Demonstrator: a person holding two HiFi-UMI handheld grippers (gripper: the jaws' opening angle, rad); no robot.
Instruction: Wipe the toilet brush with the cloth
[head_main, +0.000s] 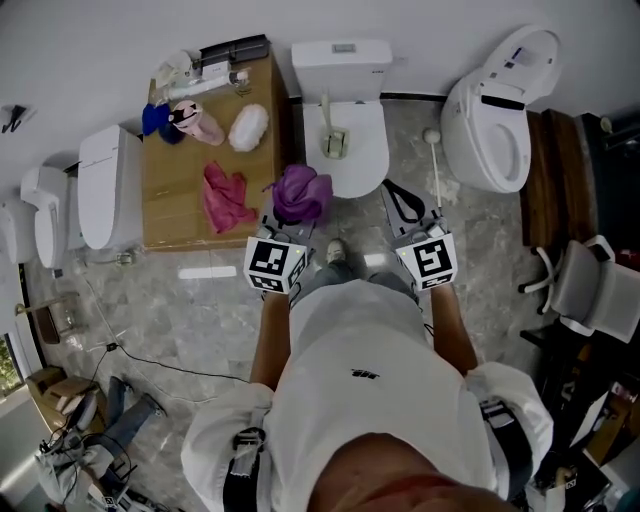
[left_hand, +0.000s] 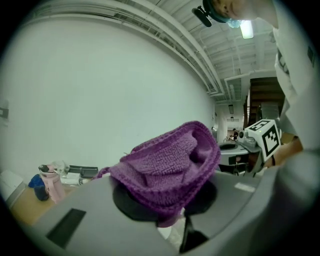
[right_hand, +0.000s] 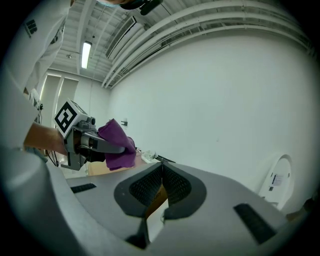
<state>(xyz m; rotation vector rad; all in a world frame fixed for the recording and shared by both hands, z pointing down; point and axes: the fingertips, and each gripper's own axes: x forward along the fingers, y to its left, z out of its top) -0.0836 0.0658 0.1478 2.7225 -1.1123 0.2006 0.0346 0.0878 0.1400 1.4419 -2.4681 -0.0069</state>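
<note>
Took the white ceramic toilet (head_main: 372, 150) at the back wall as the marker for all the rest. Found in its open bowl one pale object (head_main: 335, 142) with a short white handle, too small to name.

Held the left claw (left_hand: 172, 207) just in front of that toilet's left rim, clamped on a crumpled purple microfibre cloth (left_hand: 167, 167). Saw the cloth bunched over both pads and bulging above them. Held the right claw (right_hand: 162, 185) in front of the toilet's right side, pressed fully together and gripping nothing, level with the left claw and well apart from it.

Spotted the white toilet brush (head_main: 436, 175), long thin handle and round end, just right of the toilet over the grey stone floor (head_main: 200, 310). Saw its round end pointing toward the wall and its other end close beside the right claw. Could not tell whether standing or lying, nor whether touching that claw. Saw it well apart from the cloth.

Noted a wooden desk (head_main: 175, 200) directly left of the toilet. Counted on it a loose pink cloth (head_main: 226, 197) nearest the toilet's front. Counted also a white fluffy bundle (head_main: 248, 127) nearer the wall, then a pink bottle (head_main: 200, 125) and a blue object (head_main: 158, 118) farther left.
</note>
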